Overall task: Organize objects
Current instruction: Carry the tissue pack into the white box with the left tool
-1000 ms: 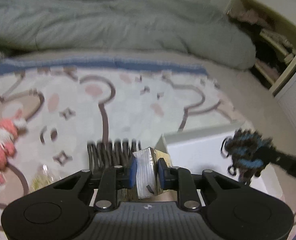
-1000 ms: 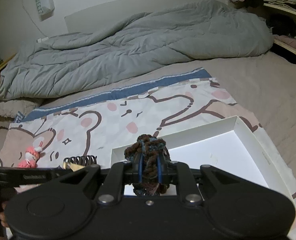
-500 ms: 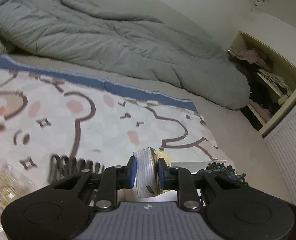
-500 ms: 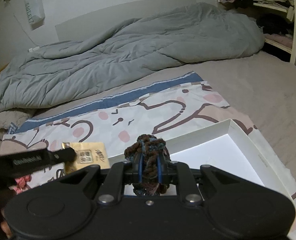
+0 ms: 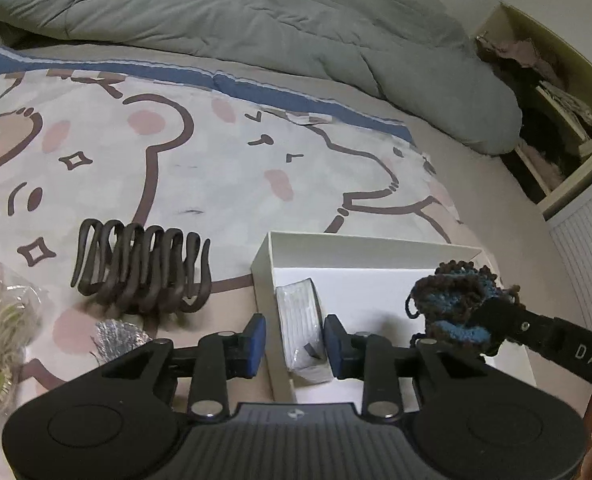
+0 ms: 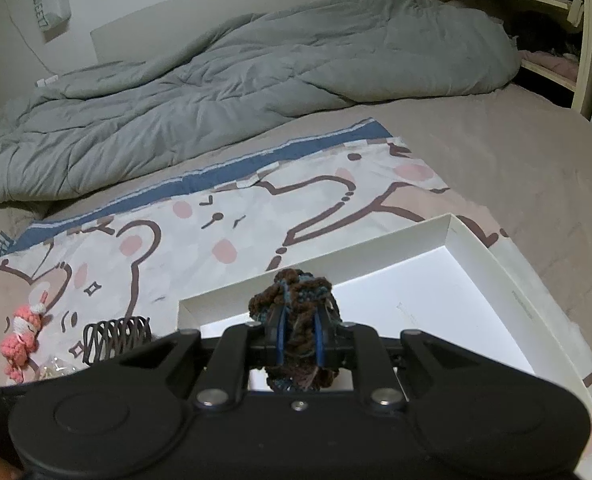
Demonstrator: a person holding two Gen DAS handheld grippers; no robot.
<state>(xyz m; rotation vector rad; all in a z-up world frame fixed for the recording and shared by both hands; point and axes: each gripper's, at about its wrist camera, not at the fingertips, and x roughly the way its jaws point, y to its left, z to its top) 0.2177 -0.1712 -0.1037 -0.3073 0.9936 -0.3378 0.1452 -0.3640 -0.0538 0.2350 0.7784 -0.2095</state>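
Observation:
My left gripper (image 5: pixel 294 338) hangs over the left corner of the white box (image 5: pixel 359 248). Its jaws are opening, and a small white-and-gold packet (image 5: pixel 301 328) stands between the blue pads with a gap on each side, leaning on the box's left wall. My right gripper (image 6: pixel 299 340) is shut on a brown-and-blue crocheted piece (image 6: pixel 296 300) above the near part of the white box (image 6: pixel 491 264). The left wrist view shows that crocheted piece (image 5: pixel 451 308) at the right, over the box.
A dark wavy hair claw (image 5: pixel 144 268) lies left of the box on the bear-print cloth (image 5: pixel 216 160). A clear bag of pale cords (image 5: pixel 0 336) and a foil scrap (image 5: pixel 116 336) lie nearer. A pink crochet doll (image 6: pixel 22 336) sits far left. A grey duvet (image 6: pixel 256 80) is behind.
My left gripper came down over the box's left corner and its pads parted from the packet. The right gripper sank a little toward the box with the crocheted piece.

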